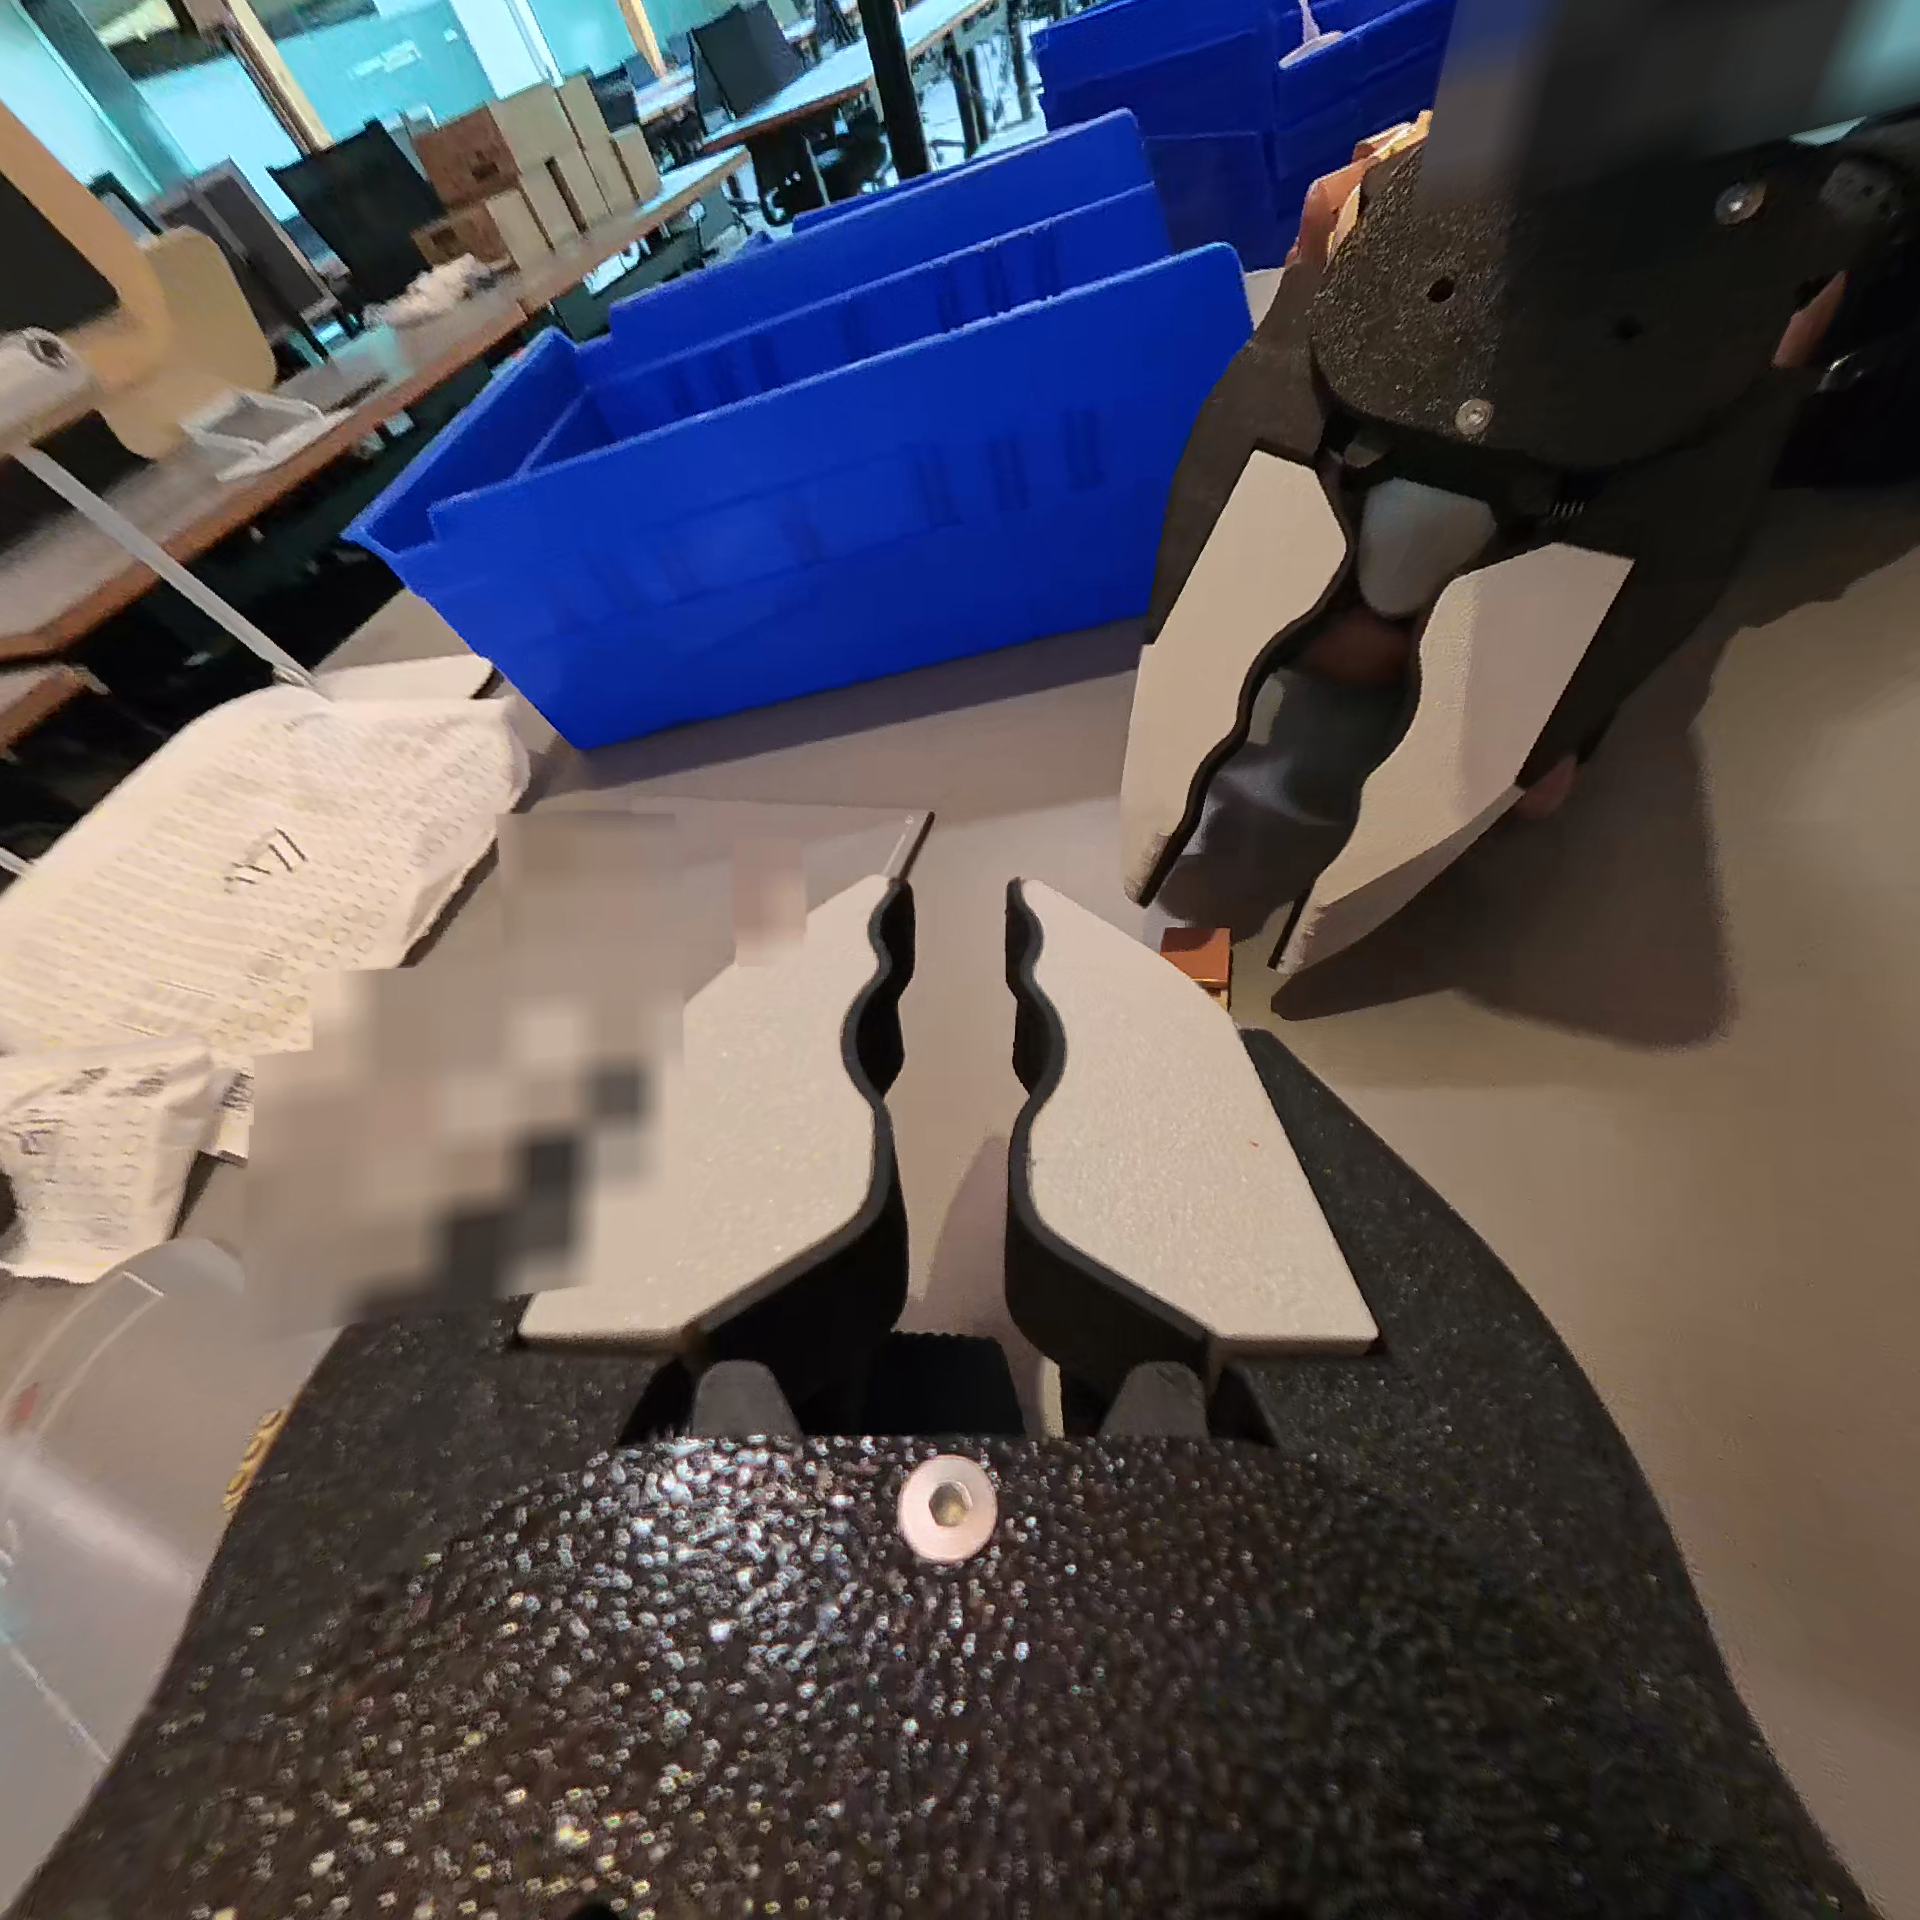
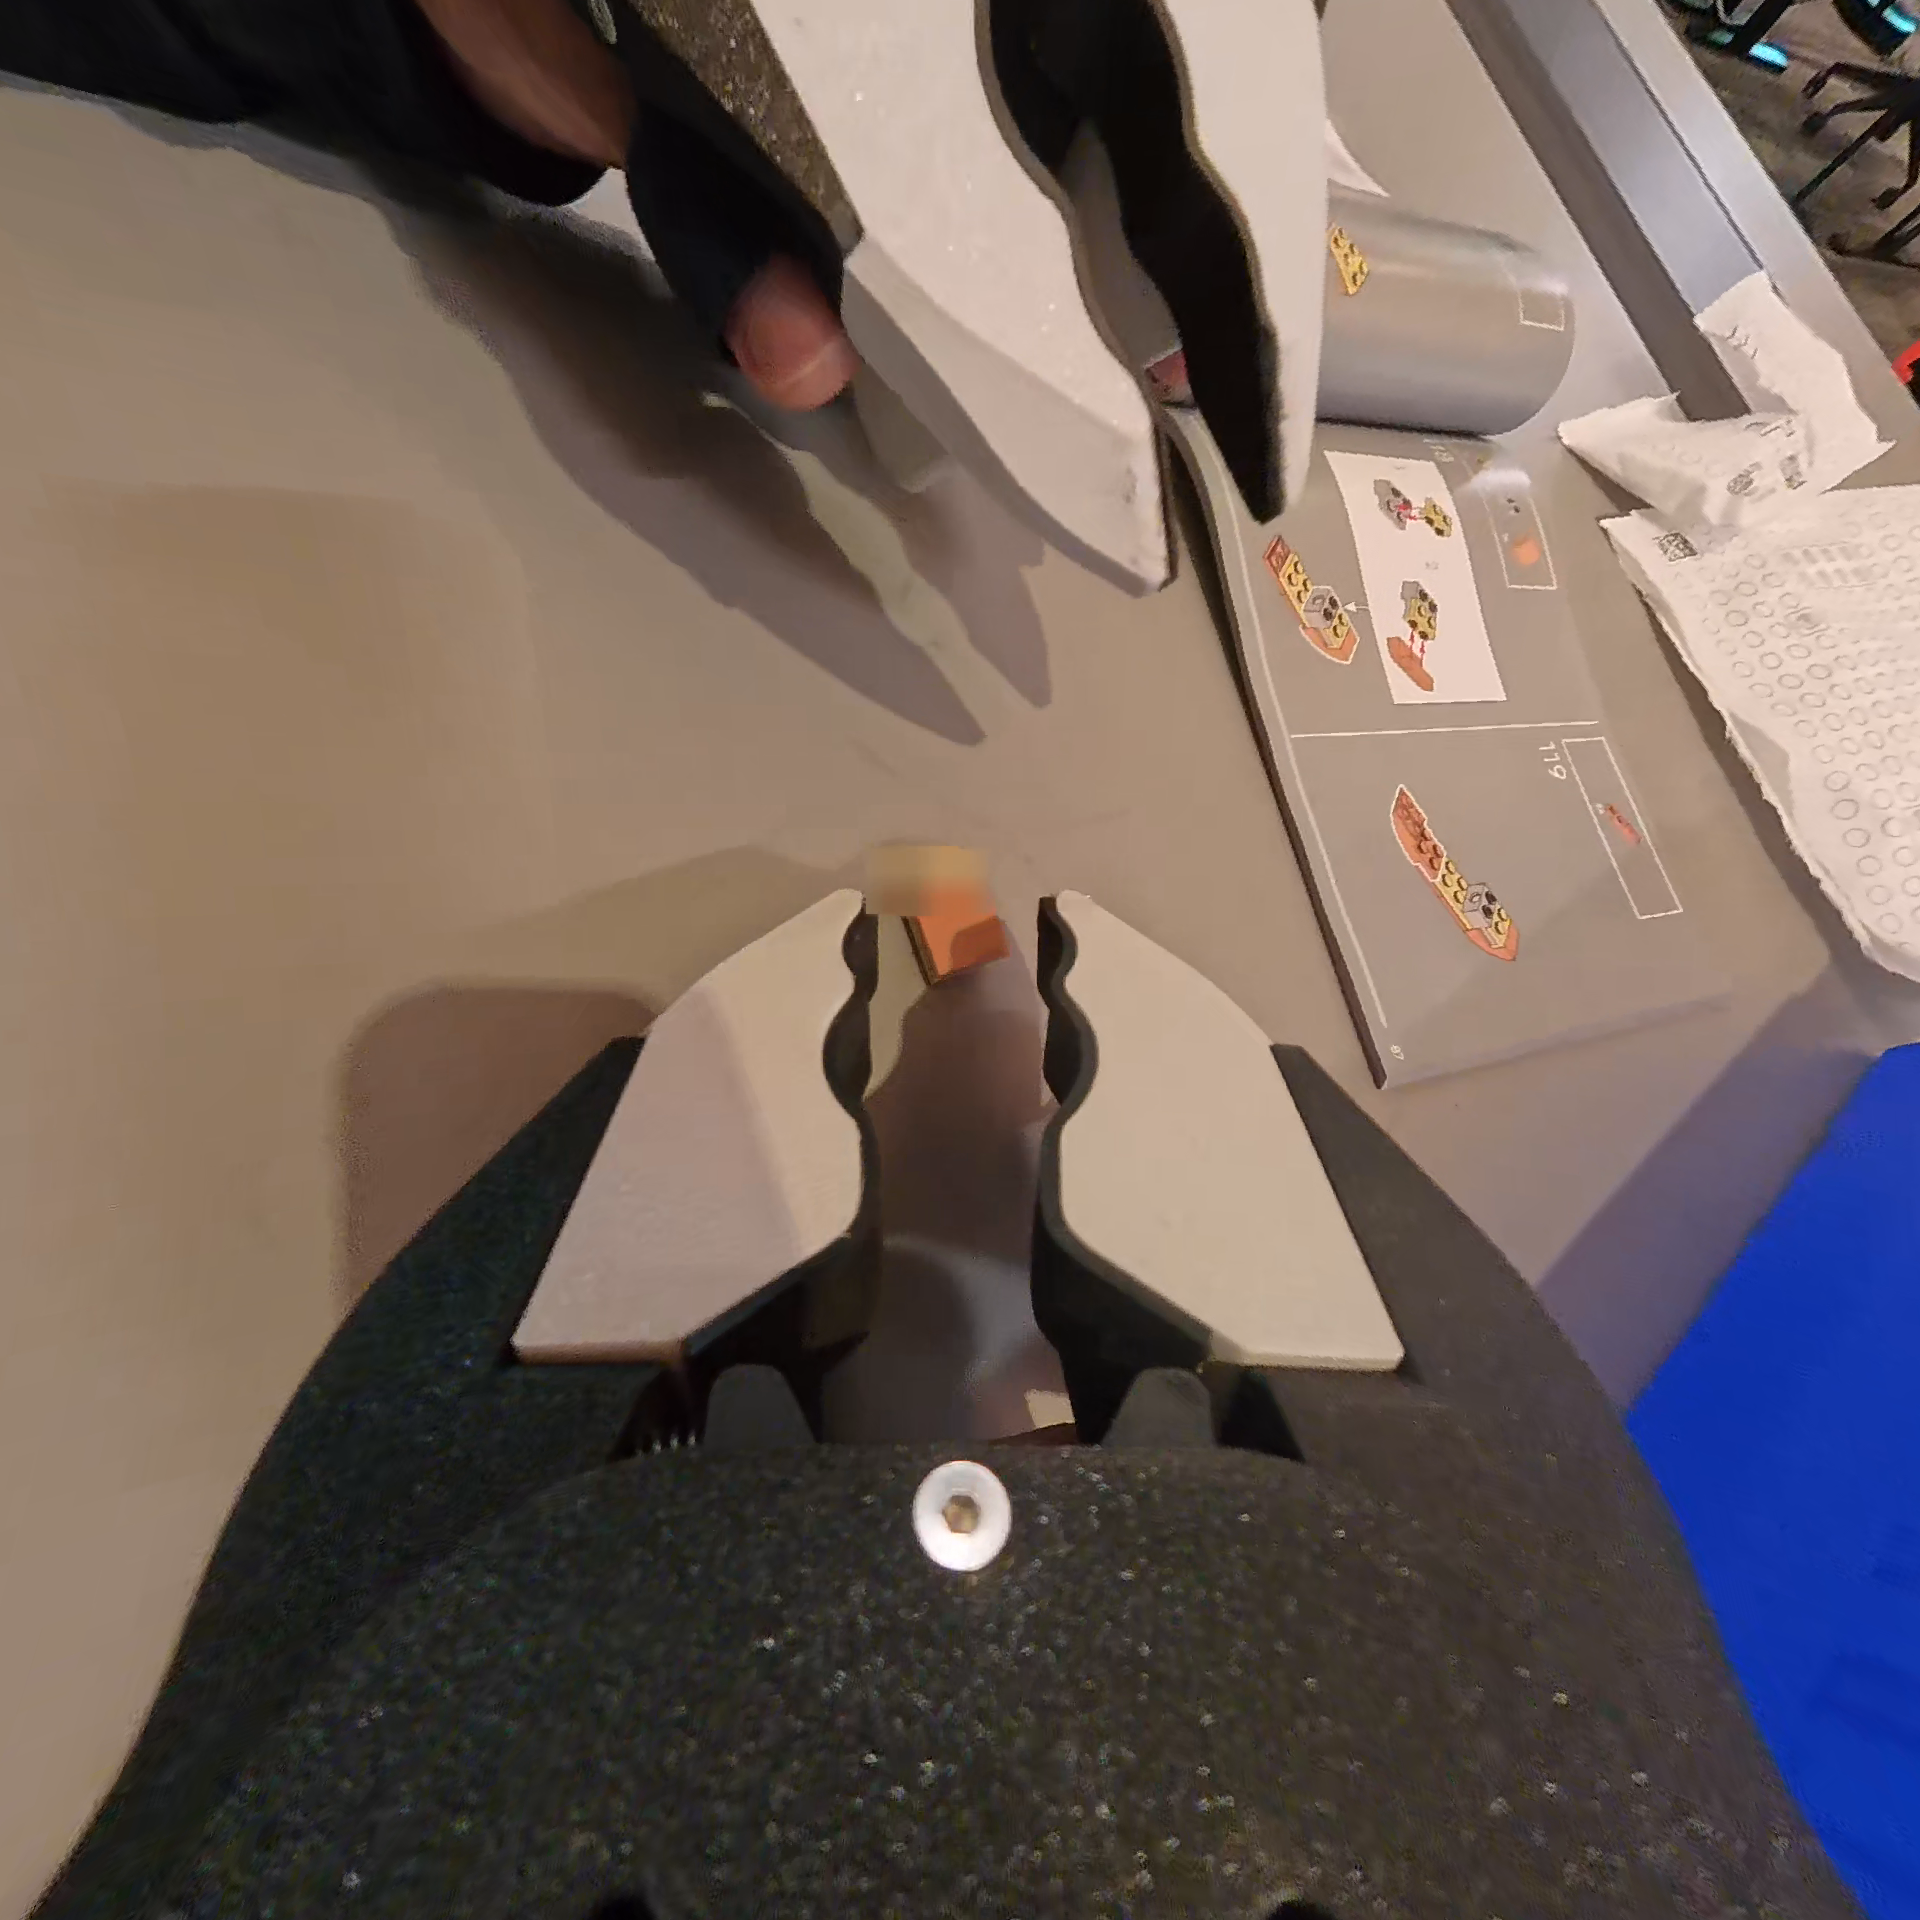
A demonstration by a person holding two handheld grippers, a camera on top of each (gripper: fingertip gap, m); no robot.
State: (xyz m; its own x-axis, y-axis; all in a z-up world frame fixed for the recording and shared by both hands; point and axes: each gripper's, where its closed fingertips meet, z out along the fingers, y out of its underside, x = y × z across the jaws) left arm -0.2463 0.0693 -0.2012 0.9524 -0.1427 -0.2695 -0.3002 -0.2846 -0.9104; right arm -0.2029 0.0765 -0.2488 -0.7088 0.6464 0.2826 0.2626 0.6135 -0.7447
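A small orange brick [image 2: 961, 940] lies on the grey table [image 2: 416, 727] between the fingertips of my right gripper [image 2: 951, 906]. There is a gap between the brick and the right pad, so the pads do not press on it and the gripper is open. In the left wrist view the same brick [image 1: 1195, 951] shows under the right gripper [image 1: 1216, 930]. My left gripper [image 1: 958, 894] is open and empty, low over the edge of a grey instruction booklet [image 1: 831, 842]. In the right wrist view it [image 2: 1205, 535] hangs over the booklet [image 2: 1455, 831], a little beyond the brick.
Blue plastic bins [image 1: 831, 540] stand behind the booklet and also show at the right [image 2: 1818, 1455]. Torn white perforated paper bags [image 1: 239, 862] lie left of the booklet. A grey cylinder [image 2: 1444, 322] lies beyond it. A gloved hand [image 2: 790, 332] holds the left gripper. About 15 cm separates my left fingertips from the grey cylinder [image 2: 1444, 322].
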